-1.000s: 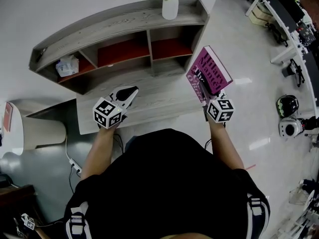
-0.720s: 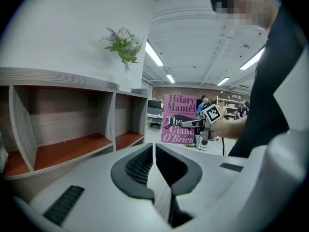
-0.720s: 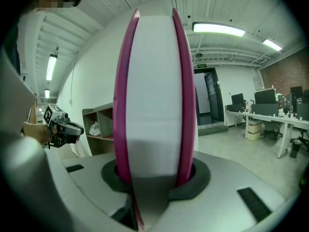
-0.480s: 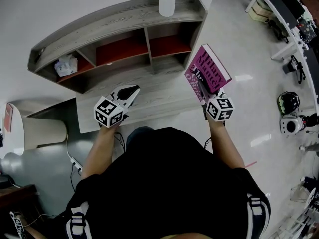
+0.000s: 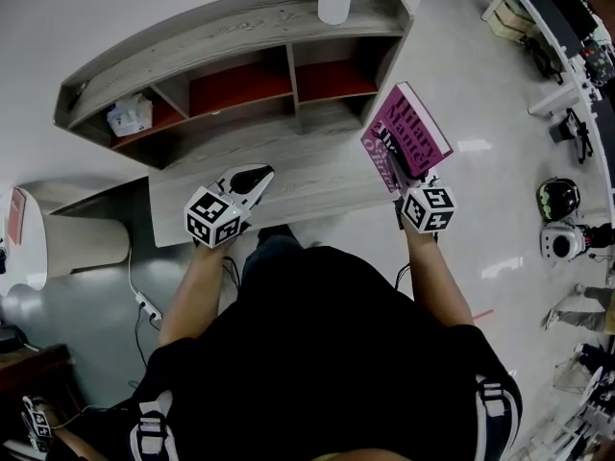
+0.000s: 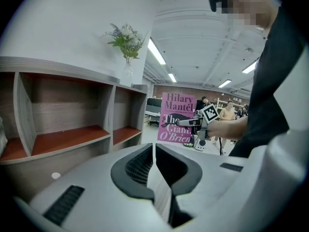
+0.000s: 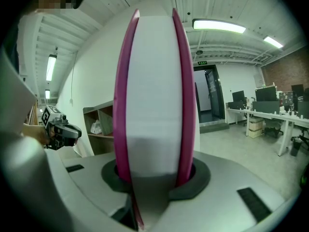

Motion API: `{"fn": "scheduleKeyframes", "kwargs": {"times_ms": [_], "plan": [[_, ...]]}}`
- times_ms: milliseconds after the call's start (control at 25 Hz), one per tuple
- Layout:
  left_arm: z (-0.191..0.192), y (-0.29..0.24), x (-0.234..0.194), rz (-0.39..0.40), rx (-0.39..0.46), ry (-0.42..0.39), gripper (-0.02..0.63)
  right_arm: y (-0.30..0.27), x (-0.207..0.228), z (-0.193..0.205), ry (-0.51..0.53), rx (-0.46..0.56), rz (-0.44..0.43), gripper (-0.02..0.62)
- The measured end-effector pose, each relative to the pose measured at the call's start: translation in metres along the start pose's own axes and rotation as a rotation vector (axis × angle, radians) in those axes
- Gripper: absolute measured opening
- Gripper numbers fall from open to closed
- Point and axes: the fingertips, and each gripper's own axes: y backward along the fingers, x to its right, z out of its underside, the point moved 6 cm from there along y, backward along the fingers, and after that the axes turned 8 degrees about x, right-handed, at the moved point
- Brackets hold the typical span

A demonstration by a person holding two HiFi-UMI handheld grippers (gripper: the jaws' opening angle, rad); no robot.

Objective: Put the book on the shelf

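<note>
**Book in the right tool, outside the shelf; left tool empty.**

The right tool (image 5: 398, 175) pinches the pink book (image 5: 409, 134) at its lower edge. In the right gripper view both covers sit between the pads, and the white page block faces the camera. The book is held upright near the right end of the shelf (image 5: 231, 38), off the grey wood worktop (image 5: 307, 176) and in none of the shelf's compartments. The left tool (image 5: 253, 180) is above the worktop in front of the shelf. Its jaws are pressed together with nothing between them. The shelf compartments have red floors. The leftmost one holds a white packet (image 5: 129, 118). A white vase (image 5: 334, 4) with greenery stands on the shelf top toward its right end.
</note>
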Motion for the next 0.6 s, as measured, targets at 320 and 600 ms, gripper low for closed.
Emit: {"fn": "scheduleKeyframes", "kwargs": {"times_ms": [320, 600], "plan": [[0.0, 0.003, -0.011, 0.001, 0.005, -0.004, 0.021, -0.007, -0.002, -0.001, 0.005, 0.005, 0.014, 0.15], [0.0, 0.007, -0.02, -0.002, 0.012, 0.0, 0.021, -0.014, -0.005, -0.004, 0.013, -0.001, 0.013, 0.15]]}}
